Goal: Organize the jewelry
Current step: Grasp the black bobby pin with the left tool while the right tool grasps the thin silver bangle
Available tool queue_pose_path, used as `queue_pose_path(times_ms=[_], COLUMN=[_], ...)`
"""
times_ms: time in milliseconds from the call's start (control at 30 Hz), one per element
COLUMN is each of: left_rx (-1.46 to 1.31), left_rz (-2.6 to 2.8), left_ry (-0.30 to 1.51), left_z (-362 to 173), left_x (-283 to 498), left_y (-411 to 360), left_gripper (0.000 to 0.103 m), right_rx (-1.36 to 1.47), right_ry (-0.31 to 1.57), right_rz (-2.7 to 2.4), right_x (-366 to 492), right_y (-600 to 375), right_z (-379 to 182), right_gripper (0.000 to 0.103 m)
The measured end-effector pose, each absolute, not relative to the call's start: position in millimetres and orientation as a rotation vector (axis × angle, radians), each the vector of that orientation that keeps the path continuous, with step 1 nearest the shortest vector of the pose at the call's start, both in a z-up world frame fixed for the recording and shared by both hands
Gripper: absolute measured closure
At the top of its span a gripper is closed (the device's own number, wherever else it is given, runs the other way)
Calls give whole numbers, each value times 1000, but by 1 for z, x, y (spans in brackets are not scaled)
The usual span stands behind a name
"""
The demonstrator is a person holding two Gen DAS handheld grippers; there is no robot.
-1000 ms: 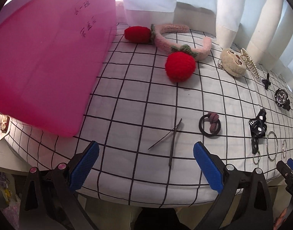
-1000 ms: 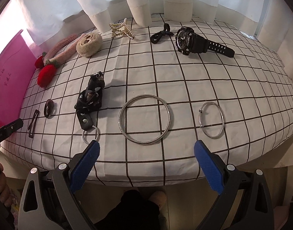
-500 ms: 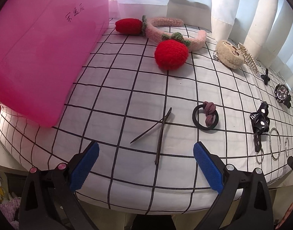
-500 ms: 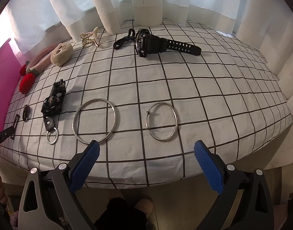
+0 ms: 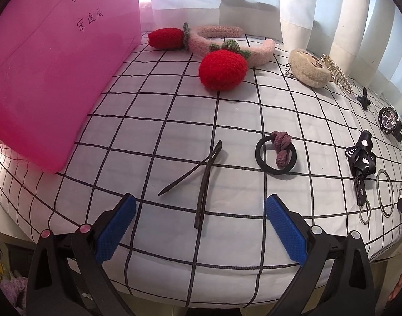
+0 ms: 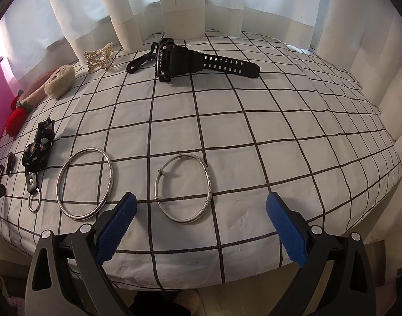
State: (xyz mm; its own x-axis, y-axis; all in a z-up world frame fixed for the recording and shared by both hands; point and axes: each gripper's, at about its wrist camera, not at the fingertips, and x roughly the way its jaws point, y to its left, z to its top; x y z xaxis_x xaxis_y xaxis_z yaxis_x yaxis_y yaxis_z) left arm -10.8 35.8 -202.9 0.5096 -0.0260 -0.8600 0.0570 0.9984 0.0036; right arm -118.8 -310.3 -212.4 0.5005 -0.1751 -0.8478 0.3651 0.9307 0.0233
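Note:
My left gripper [image 5: 201, 226] is open and empty, just short of a black hair clip [image 5: 201, 181] lying open on the checked cloth. A black hair ring with a brown knot [image 5: 276, 155] lies to its right. My right gripper [image 6: 199, 227] is open and empty, with a small silver bangle [image 6: 183, 188] just ahead between its fingers. A larger silver bangle [image 6: 85, 183] lies to the left of that. A black watch [image 6: 190, 59] lies further back.
A pink box [image 5: 50, 73] stands at the left. A pink headband with red strawberries [image 5: 222, 68], a beige plush clip [image 5: 308, 71], a gold claw clip [image 6: 98, 56], a black patterned strap with key ring [image 6: 39, 152] and white curtains [image 6: 179, 0] lie beyond.
My left gripper has moved forward and lower toward the hair clip. My right gripper has swung right, from the large bangle to the small bangle, and moved closer to the cloth.

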Motion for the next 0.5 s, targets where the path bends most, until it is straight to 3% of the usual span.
queue_pose_path(times_ms=[500], left_rx=[14], left_rz=[-20], left_ry=[1005], left_z=[-204], left_x=[-6], left_y=[33], left_gripper=[5], right_rx=[187], right_ry=[893], right_rz=[-339], right_x=[-128], right_y=[-307], right_z=[-215], right_gripper=[8])
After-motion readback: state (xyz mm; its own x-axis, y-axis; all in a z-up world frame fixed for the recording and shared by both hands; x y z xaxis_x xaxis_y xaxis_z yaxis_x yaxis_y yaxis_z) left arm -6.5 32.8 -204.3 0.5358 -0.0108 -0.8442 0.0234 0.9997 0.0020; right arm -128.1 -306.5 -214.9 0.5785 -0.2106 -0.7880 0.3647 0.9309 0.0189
